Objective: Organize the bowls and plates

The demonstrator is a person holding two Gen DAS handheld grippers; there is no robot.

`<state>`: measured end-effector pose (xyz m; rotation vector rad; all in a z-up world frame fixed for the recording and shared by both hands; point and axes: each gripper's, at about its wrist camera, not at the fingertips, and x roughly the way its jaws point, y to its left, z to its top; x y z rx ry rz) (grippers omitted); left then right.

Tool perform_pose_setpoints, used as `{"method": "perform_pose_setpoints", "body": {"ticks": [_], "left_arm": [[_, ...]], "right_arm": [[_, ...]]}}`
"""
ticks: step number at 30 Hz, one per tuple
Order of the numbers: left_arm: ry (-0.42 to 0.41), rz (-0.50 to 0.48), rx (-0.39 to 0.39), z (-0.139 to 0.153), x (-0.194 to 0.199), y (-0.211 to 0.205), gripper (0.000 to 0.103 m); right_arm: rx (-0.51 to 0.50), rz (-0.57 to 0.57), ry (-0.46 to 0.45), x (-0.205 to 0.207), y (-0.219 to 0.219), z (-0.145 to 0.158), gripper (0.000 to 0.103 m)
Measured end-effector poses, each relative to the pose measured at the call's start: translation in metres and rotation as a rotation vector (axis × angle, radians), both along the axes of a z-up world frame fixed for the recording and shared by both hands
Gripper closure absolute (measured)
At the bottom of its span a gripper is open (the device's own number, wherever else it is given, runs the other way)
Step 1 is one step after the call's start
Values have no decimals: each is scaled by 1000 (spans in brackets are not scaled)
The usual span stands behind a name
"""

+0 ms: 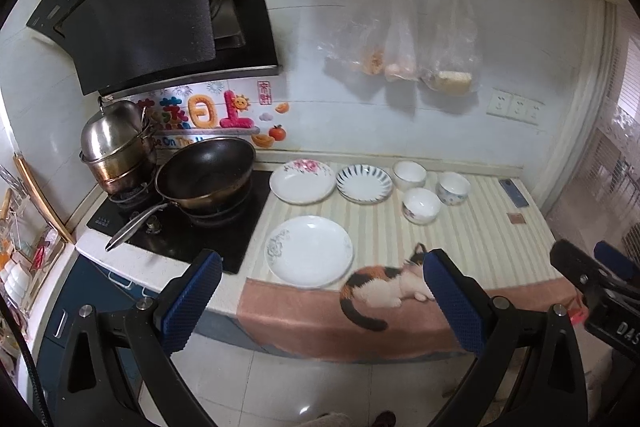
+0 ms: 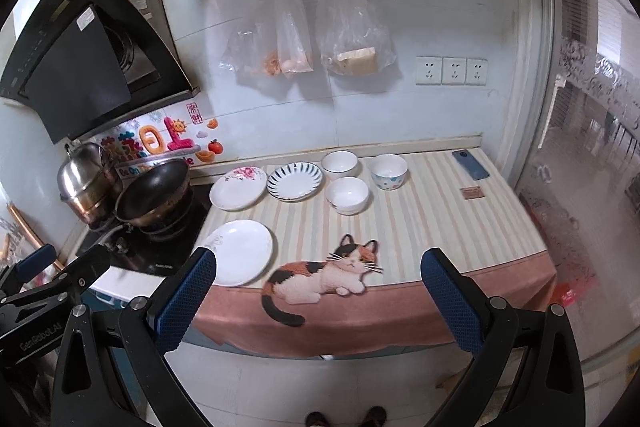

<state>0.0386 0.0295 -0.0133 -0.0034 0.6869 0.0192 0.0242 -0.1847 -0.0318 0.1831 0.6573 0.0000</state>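
Three plates lie on the striped counter mat: a white plate with a grey flower near the front edge, a pink-flowered plate and a blue-striped plate behind it. Three bowls stand to their right: a plain white bowl, a dotted bowl and a nearer flowered bowl. My left gripper and right gripper hang open in front of the counter, holding nothing.
A stove with a dark wok and a steel steamer pot sits left of the mat. A phone and a small brown card lie at the back right. Plastic bags hang on the wall.
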Motion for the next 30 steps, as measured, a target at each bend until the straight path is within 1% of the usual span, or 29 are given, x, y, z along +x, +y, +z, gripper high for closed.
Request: {"method": "perform_pose_setpoints", "body": {"ticks": [1,3,4,5,7,9,10,11,12,15,18,19,20,21,23,24,25,27,28,29,30], "left_arm": [[5,17,7,-7,9,6,0],[23,39,11,-23,30,20,0],[42,61,21,-35,43,28,0],[74,79,35,-50,58,35,0],[127,109,42,-77,82,47,0],[202,129,43,-110,112,59,0],[229,140,47,-121,121,64,0],[266,143,40,-137,135,69,0],[309,153,39,-158,153,75,0],[387,177,38,-201,188,87,0],[468,202,20,-248,228,98,2],[483,200,5,-259,236,100,2],[503,201,-12,-270,248,103,2],[526,203,-36,-282,259,107,2],[560,206,-67,-302,278,113,7],[580,201,-86,-314,290,116,7],[595,200,-96,-320,297,118,8],[627,189,-126,-334,310,120,16],[650,182,-140,-342,316,122,28],[673,176,-154,-350,323,124,41],[685,173,-163,-354,325,125,47]], "right_arm": [[17,17,-1,7,1,-5,0],[45,36,49,30,5,-23,0],[58,42,78,42,7,-34,0],[83,55,115,59,9,-50,0],[102,67,179,82,12,-76,0],[112,94,245,115,20,-108,0],[111,110,278,129,24,-124,0],[118,139,323,152,30,-145,0],[124,153,354,166,32,-160,0],[147,216,435,219,45,-212,0],[159,305,507,275,65,-261,0],[156,320,523,288,69,-271,0],[159,345,543,307,76,-287,0],[158,356,555,320,80,-297,0],[158,371,591,346,88,-320,1],[168,380,605,363,93,-333,1],[170,382,613,371,96,-339,1],[179,392,631,394,104,-359,3],[187,395,647,401,107,-366,3],[199,401,669,407,110,-375,7],[210,409,690,411,113,-379,16]]}}
